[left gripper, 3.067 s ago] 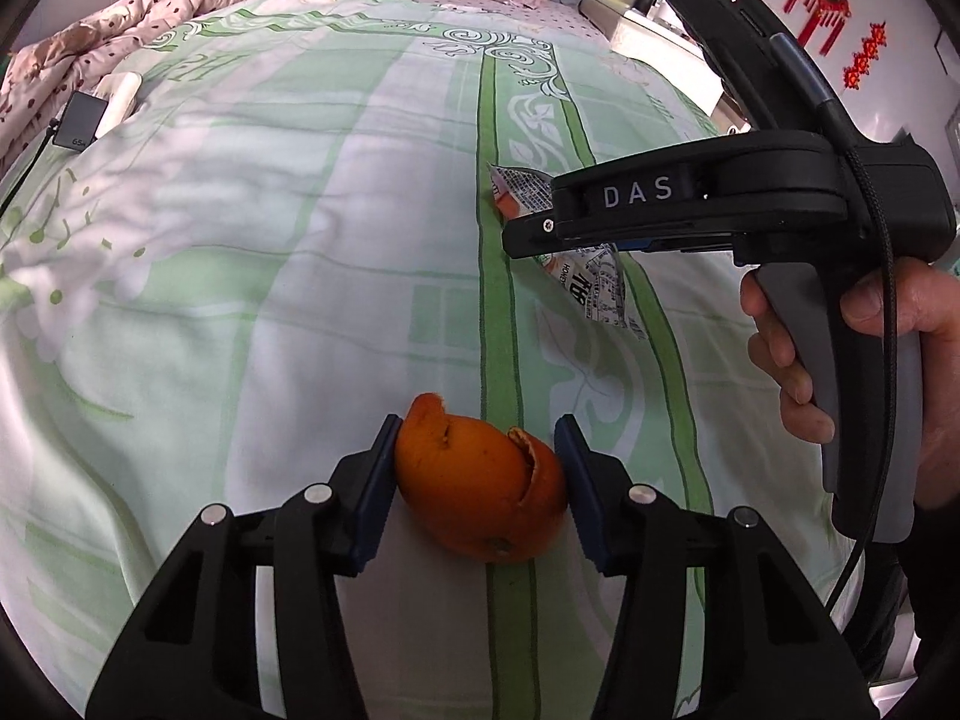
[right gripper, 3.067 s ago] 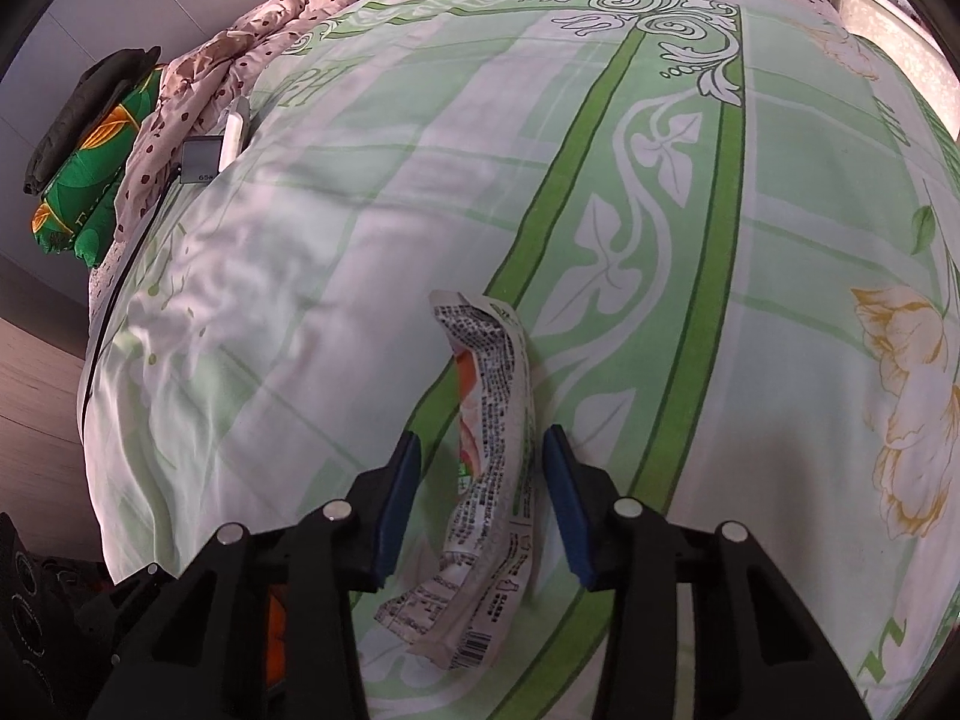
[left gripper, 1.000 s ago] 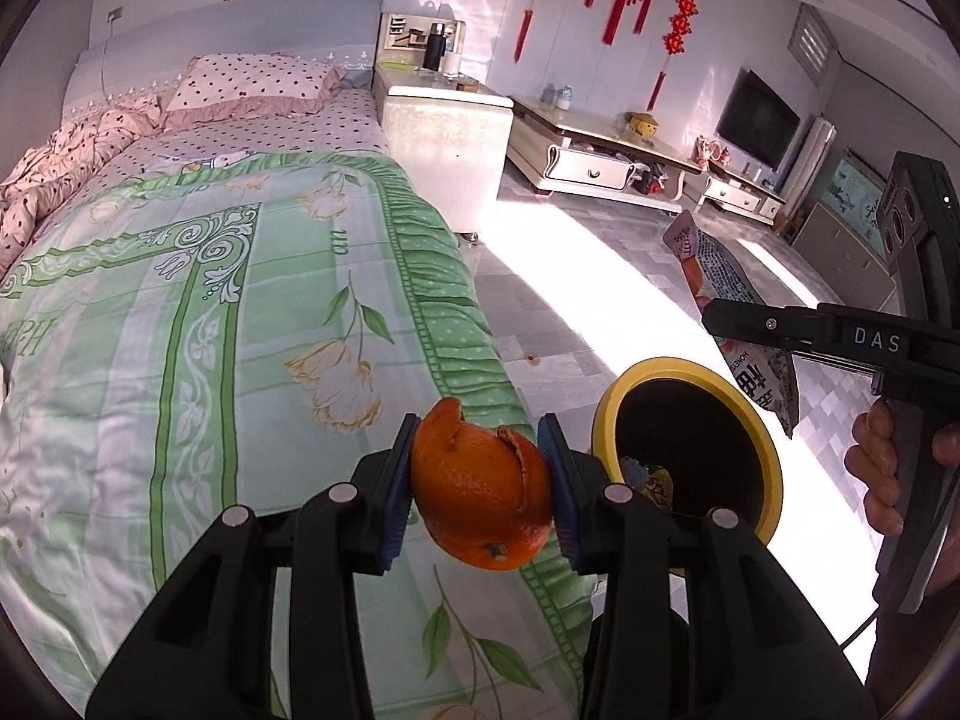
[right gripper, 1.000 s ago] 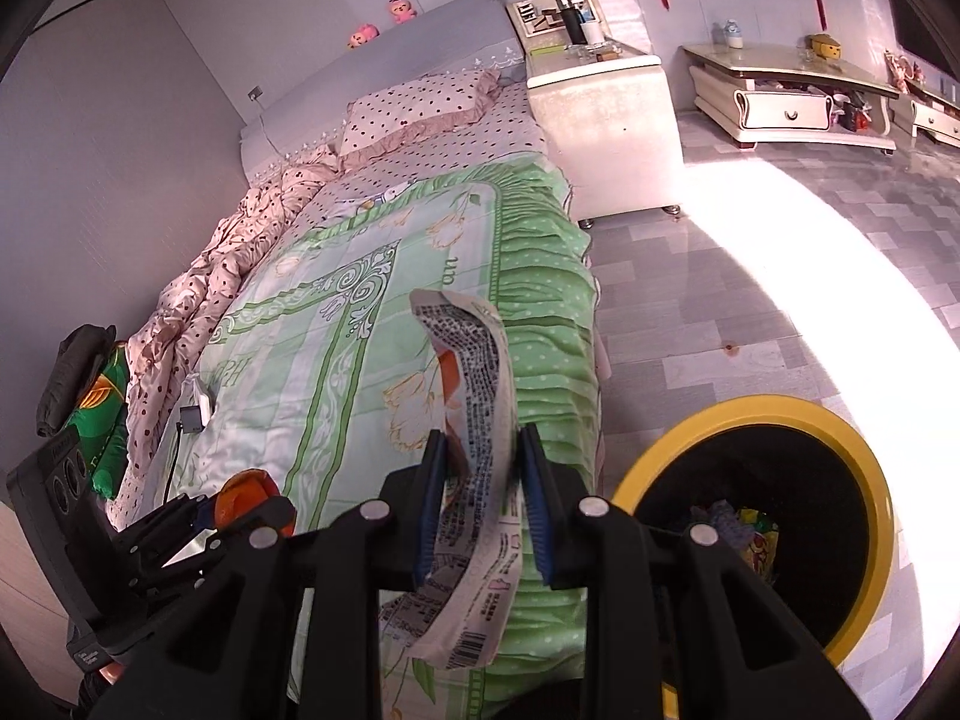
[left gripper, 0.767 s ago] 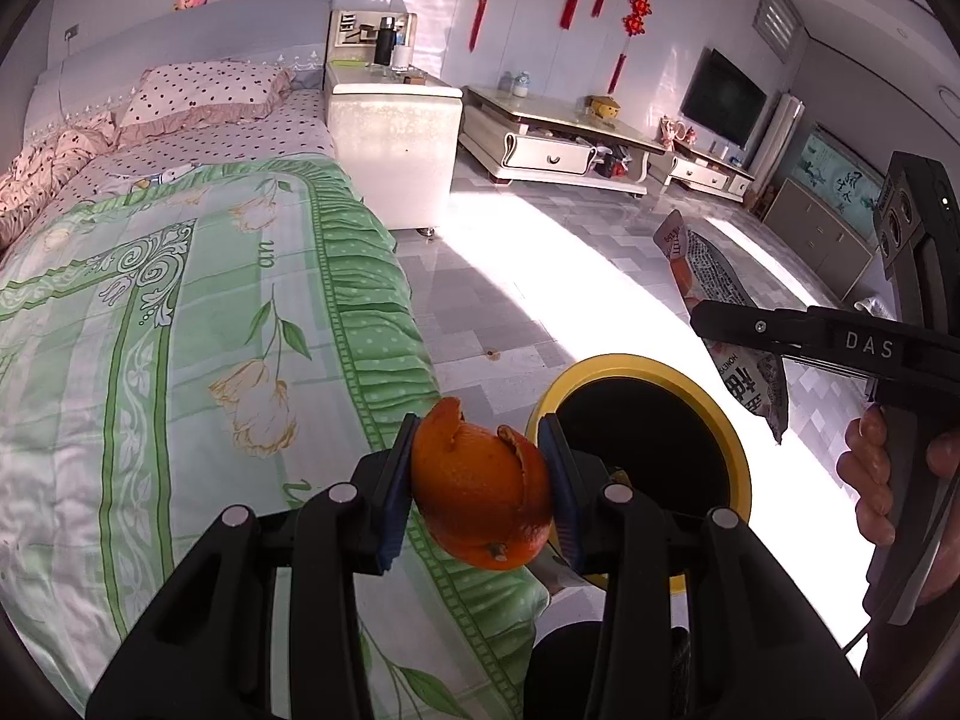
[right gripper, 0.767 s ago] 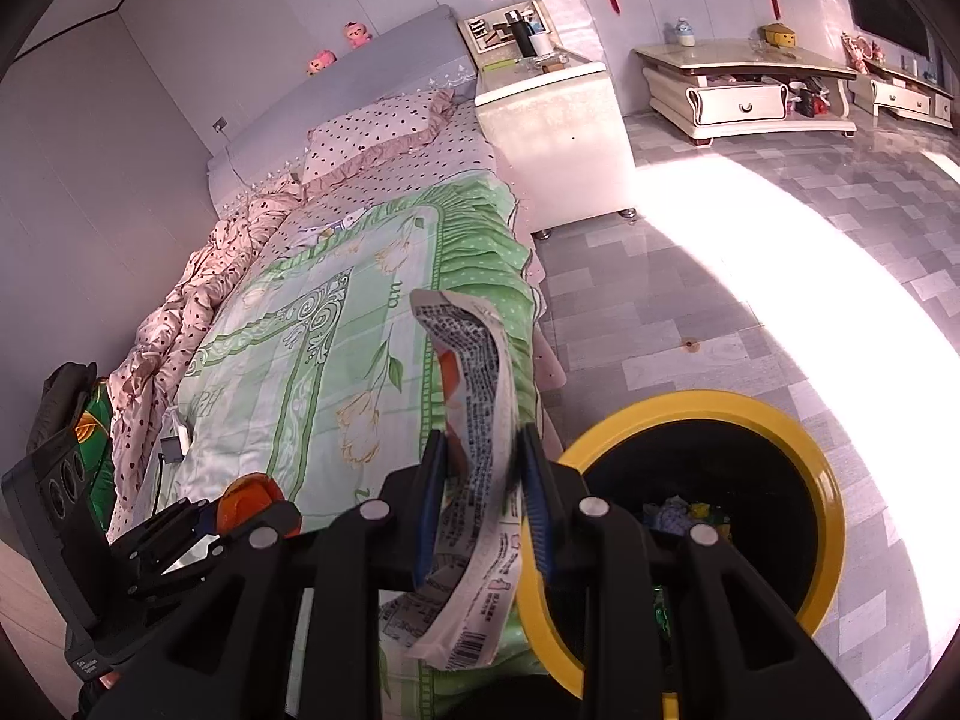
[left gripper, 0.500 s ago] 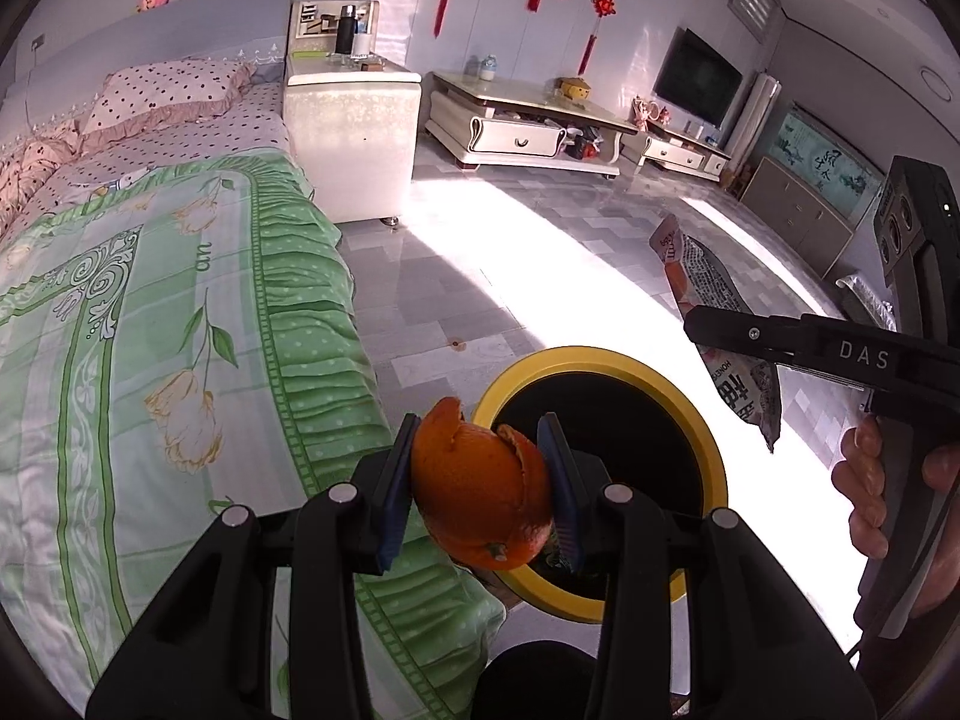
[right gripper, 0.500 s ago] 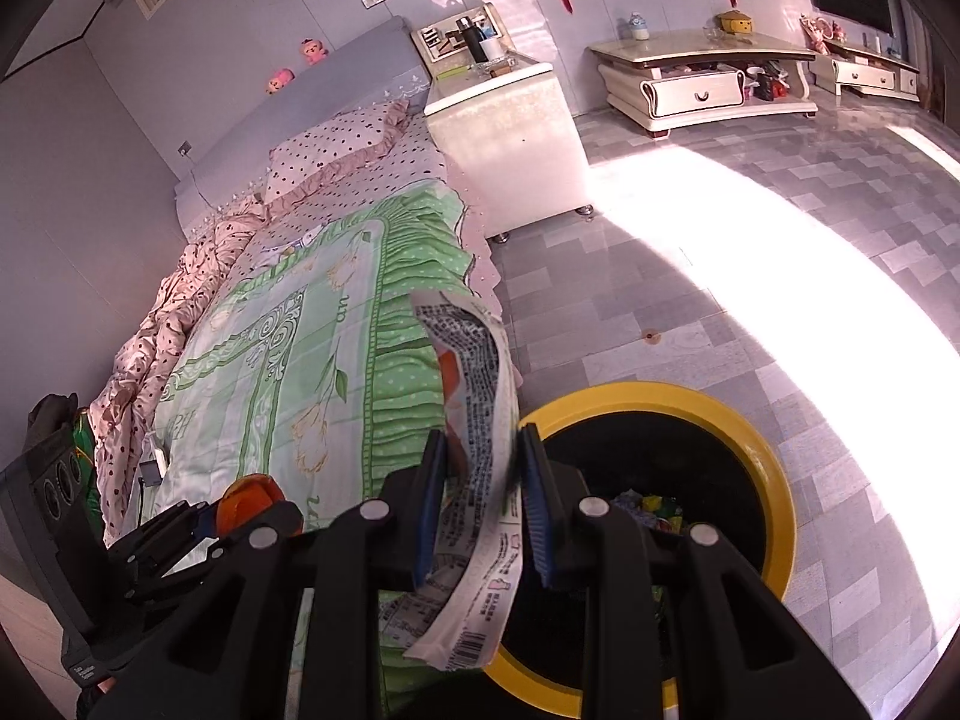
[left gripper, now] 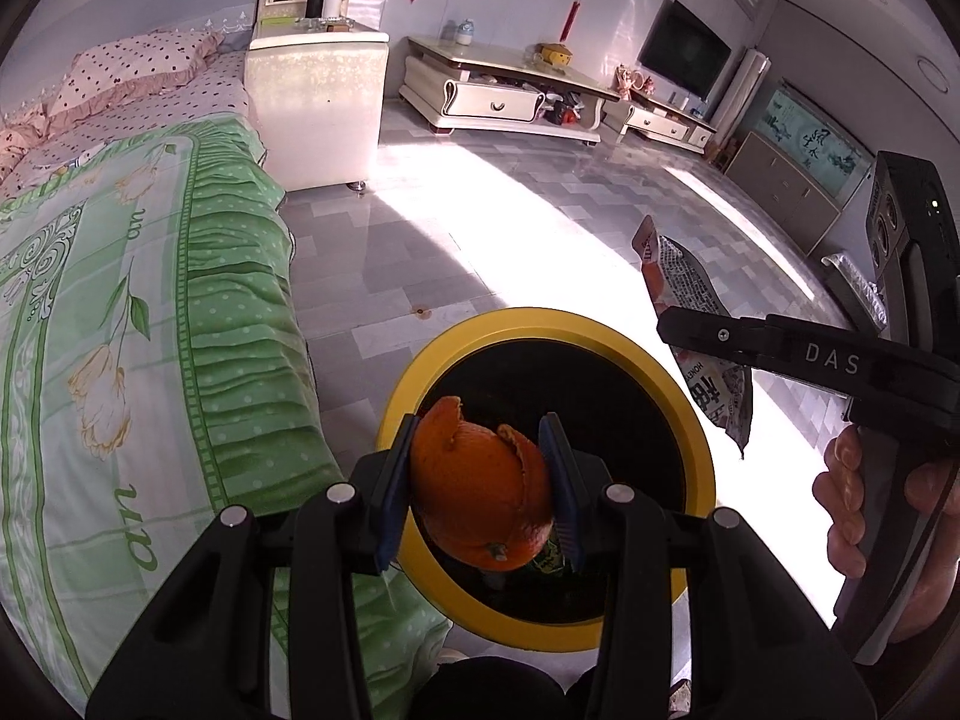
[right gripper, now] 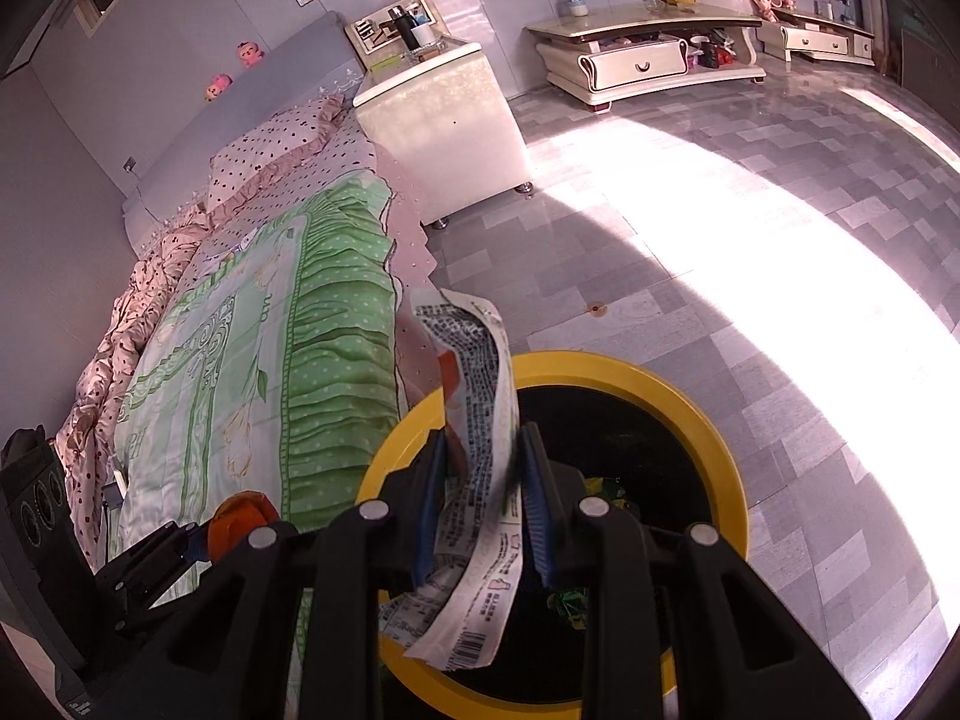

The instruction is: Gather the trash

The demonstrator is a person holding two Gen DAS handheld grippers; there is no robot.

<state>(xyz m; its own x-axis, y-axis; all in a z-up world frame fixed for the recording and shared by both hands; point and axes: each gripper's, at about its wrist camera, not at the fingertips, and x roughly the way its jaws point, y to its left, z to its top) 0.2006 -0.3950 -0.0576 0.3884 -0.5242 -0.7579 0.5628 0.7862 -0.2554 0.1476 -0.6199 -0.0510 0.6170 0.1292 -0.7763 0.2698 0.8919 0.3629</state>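
Note:
My left gripper [left gripper: 480,492] is shut on an orange peel [left gripper: 480,489] and holds it over the near left part of a yellow-rimmed black trash bin [left gripper: 420,360] on the floor. My right gripper [right gripper: 483,498] is shut on a crumpled printed snack wrapper [right gripper: 480,396] above the bin's near left rim [right gripper: 714,426]. The wrapper [left gripper: 690,294] and right gripper [left gripper: 666,324] also show at the right of the left wrist view, beyond the bin's right edge. The peel [right gripper: 240,519] and left gripper show at the lower left of the right wrist view. Some trash lies inside the bin.
A bed with a green floral cover [left gripper: 120,300] stands right beside the bin on the left. A white nightstand [left gripper: 318,108] and a low TV cabinet [left gripper: 504,102] stand farther off across the grey tiled floor [left gripper: 540,216].
Both grippers have swung from the bed to the bin, each carrying its piece of trash. The bin has come closer and now lies under the peel and the wrapper.

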